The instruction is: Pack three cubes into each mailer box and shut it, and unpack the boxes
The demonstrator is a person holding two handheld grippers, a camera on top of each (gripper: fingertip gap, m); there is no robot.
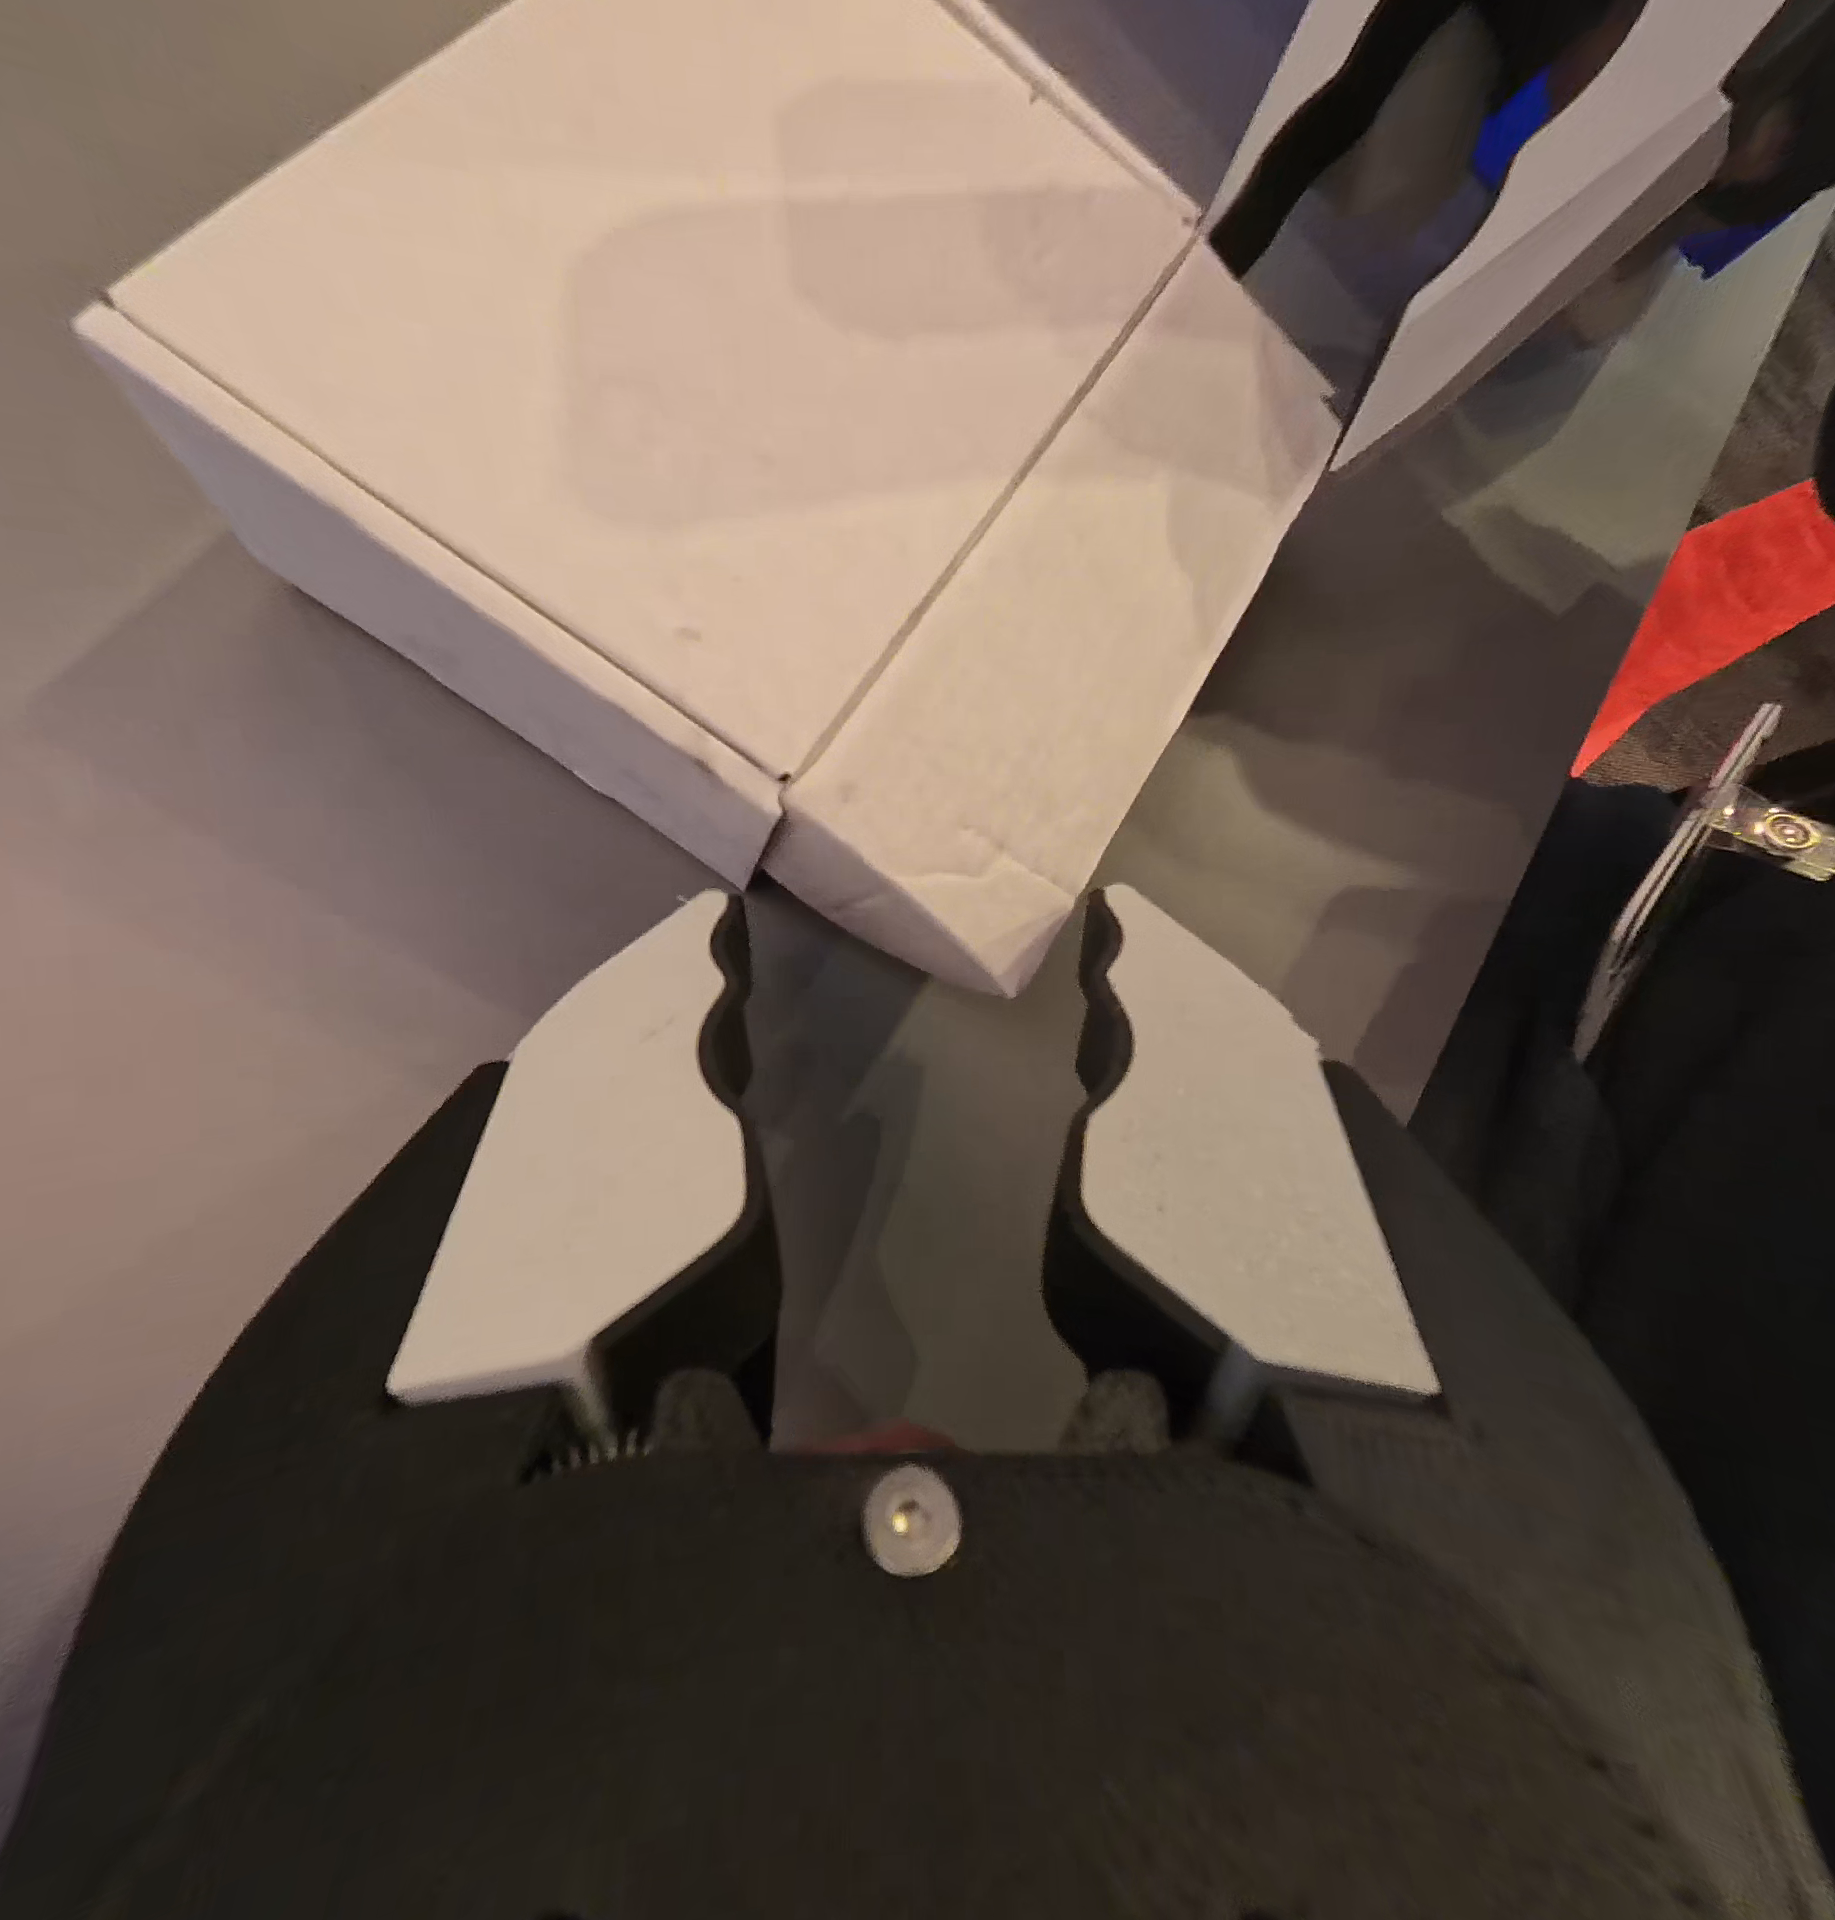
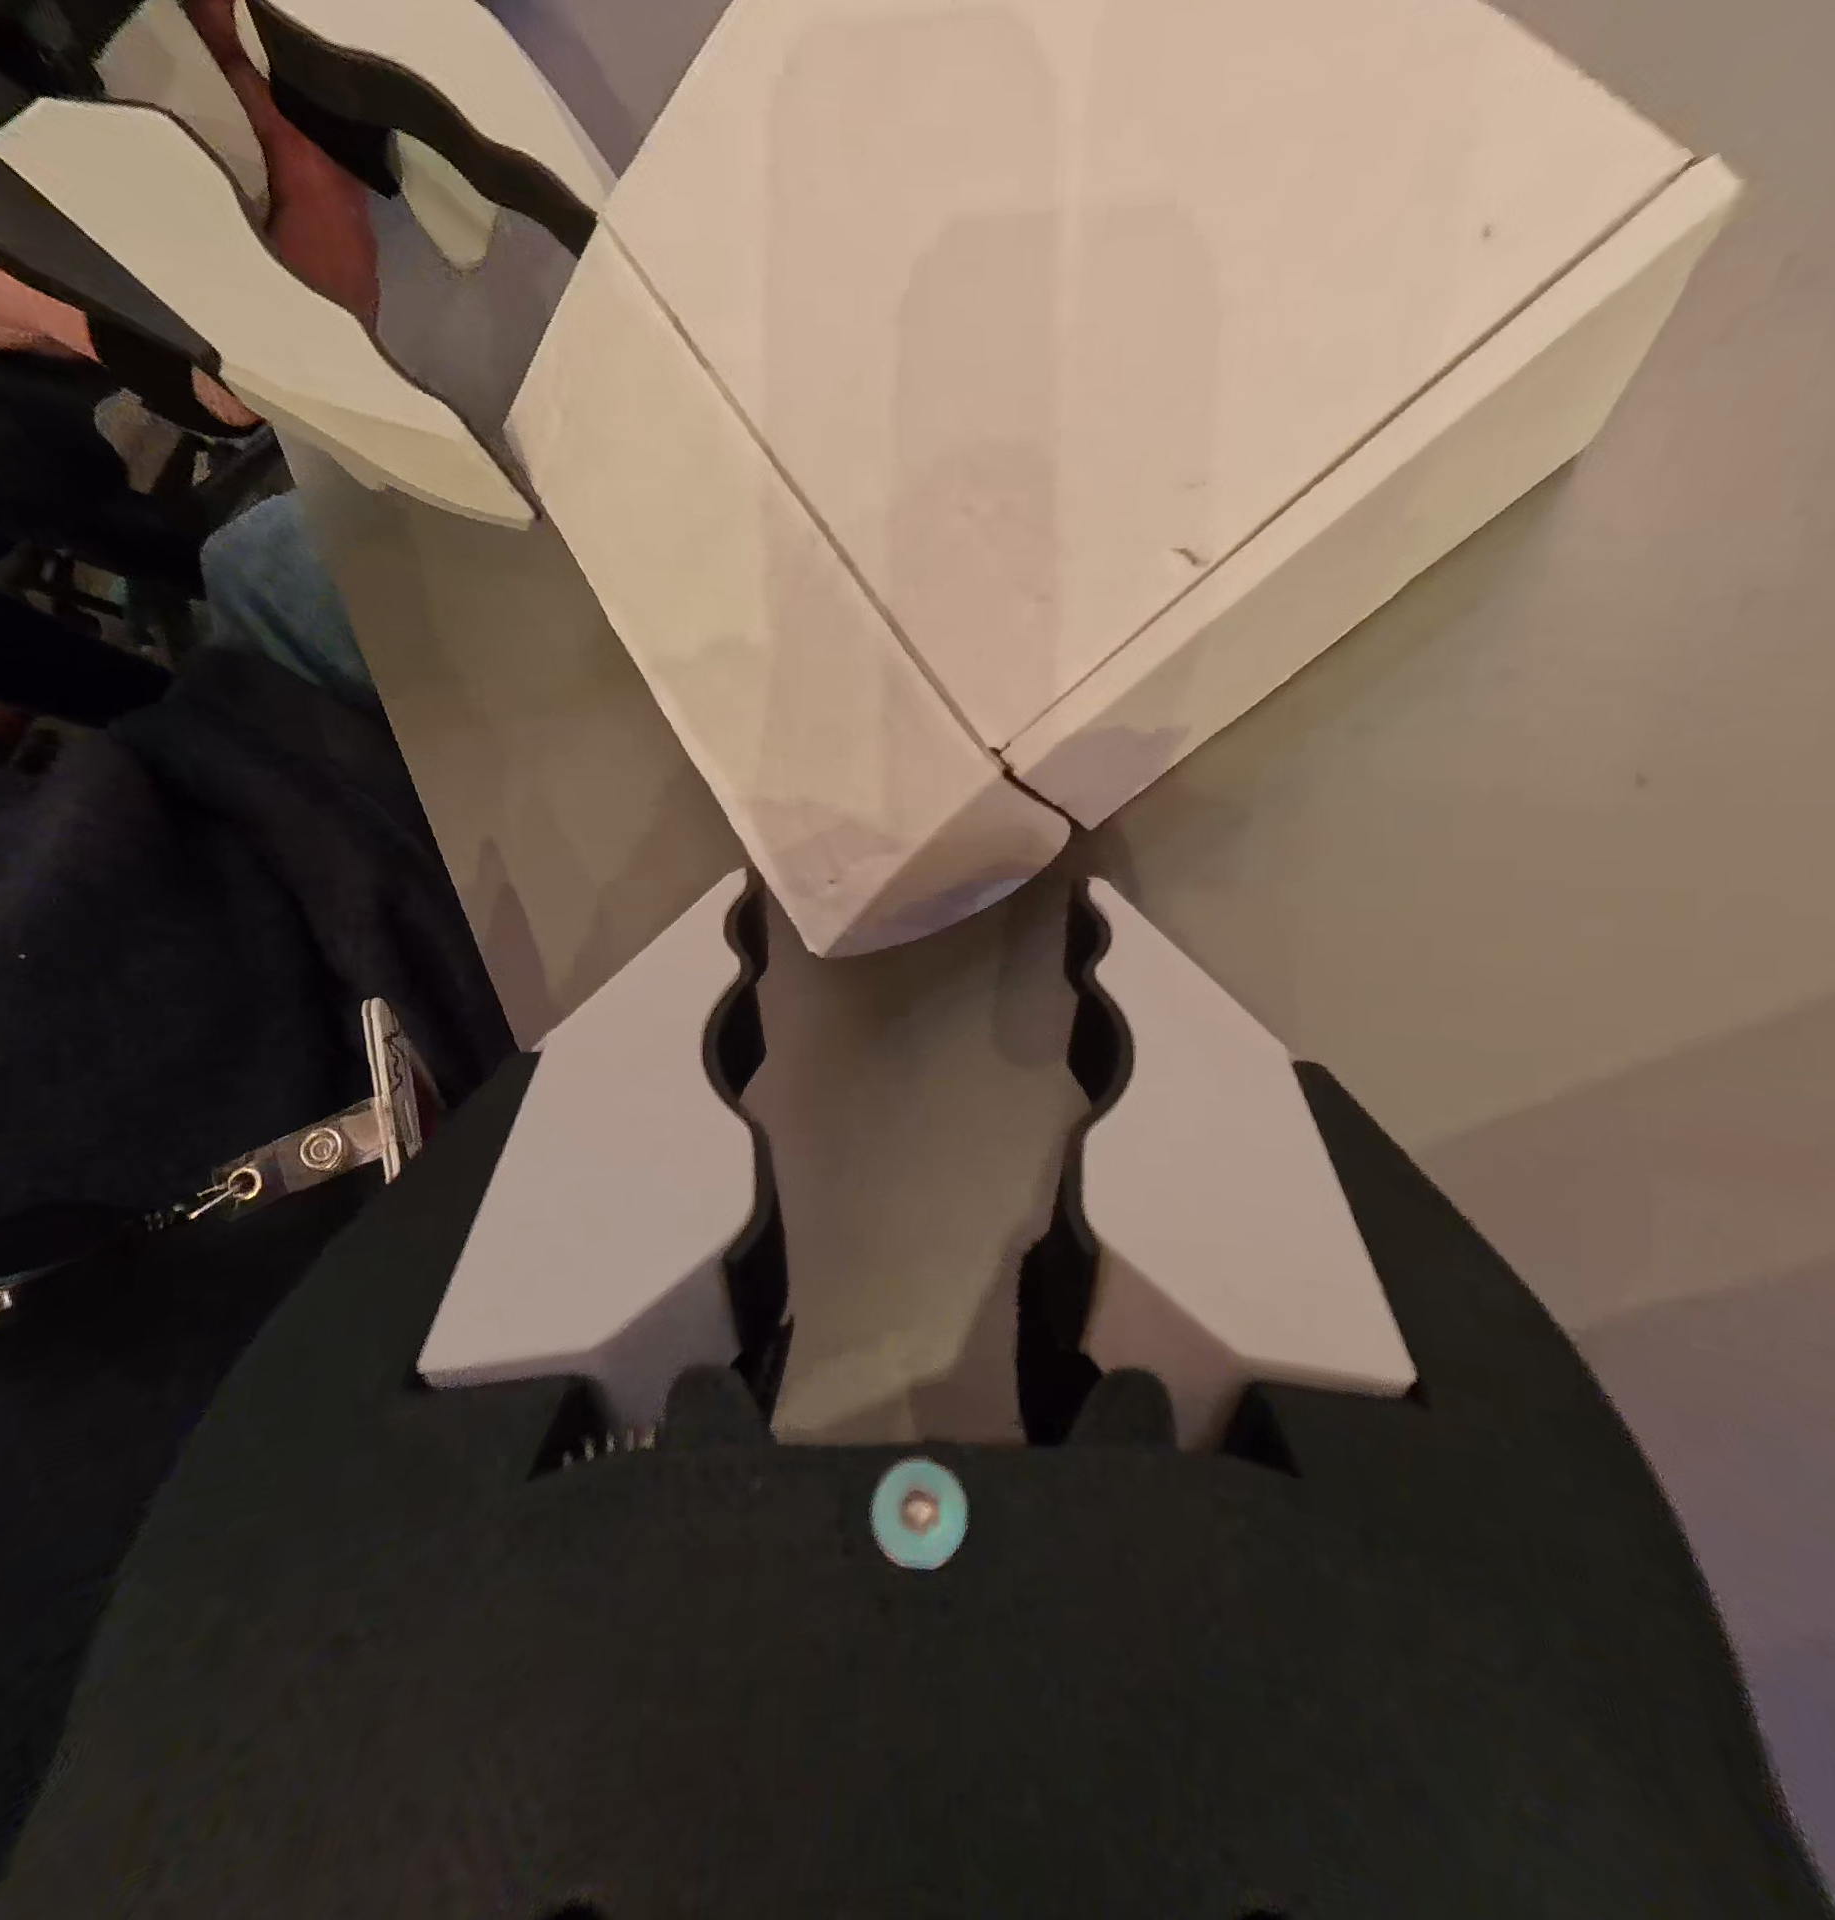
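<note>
- A closed white mailer box point(image 1: 622, 416) sits on a pale tabletop point(image 1: 113, 935), near the table's edge where a person in dark clothing stands; its lid lies flat and its front flap point(image 1: 1048, 665) is folded down over the side that faces that edge.
- The left gripper point(image 1: 913, 914) hovers just off the box's near corner, at one end of the front flap, jaws apart and holding nothing.
- The right gripper point(image 2: 913, 894) hovers just off the flap's other corner, jaws likewise parted and empty; the box corner pokes toward the gap between its fingers without being pinched.
- In the right wrist view the left gripper point(image 2: 539, 364) shows at the box's far corner, close to the cardboard; whether it touches cannot be told.
- No cubes are visible; whether the box is packed cannot be told from outside.
- The step in hand appears to be working the front flap, either seating it shut or pulling it free to unpack.
- To do it well: one gripper should probably steady the box against the tabletop while the other takes the flap's lower edge, not the corner point, where the cardboard would crumple.
- Any pull ought to run along the flap's hinge swing, or the light box may slide toward the table's edge.
</note>
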